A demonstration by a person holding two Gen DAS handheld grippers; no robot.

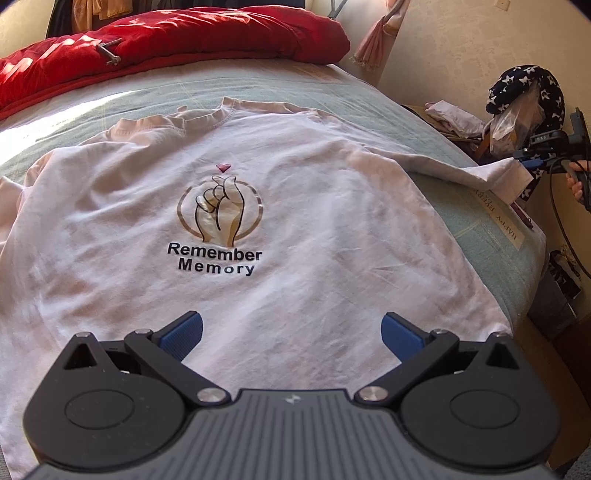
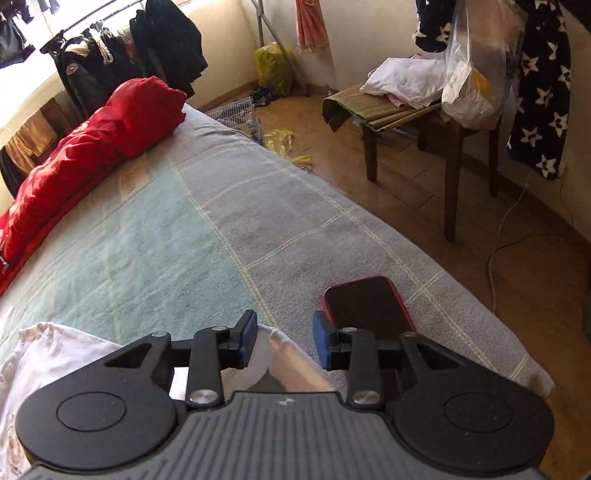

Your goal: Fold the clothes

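1. Your left gripper point(image 1: 291, 334) hovers over the lower part of the T-shirt point(image 1: 332, 229), its blue pads spread wide apart with nothing between them, only white cloth beneath.
2. Your right gripper point(image 2: 284, 341) has its pads parted; a fold of the shirt's white fabric point(image 2: 291, 358) lies under the gap, and neither pad presses on it as far as the right wrist view shows. No earlier look is on hand, so only this stance can be told.
3. The T-shirt lies front side up on the bed point(image 1: 491, 236), spread broadly, hem nearest your left gripper and ribbed collar point(image 1: 207, 118) at the far end.
4. It is white with a faint pink cast (sun patches make the tint uneven) and shallow wrinkles run across the chest.
5. The print point(image 1: 218, 218) sits mid-chest: a hand with crossed finger and thumb inside a tan ring, a small pink heart above it, and the dark words "Remember Memory" below.
6. One sleeve point(image 1: 480, 170) is drawn out past the bed's edge towards your right gripper, seen small at the side of the left wrist view, with a hand point(image 1: 578, 184) on its handle.
7. A red-edged phone point(image 2: 369, 304) lies face up on the bedspread point(image 2: 166, 236) just beside the right gripper's pad.
8. The bedspread is pale green and grey with light grid lines.
9. Farther off, a red quilt point(image 1: 177, 33) is bunched along the far side of the bed.
10. Beyond the bed, a wooden stool point(image 2: 454, 147) carries folded pale clothes point(image 2: 406, 81).
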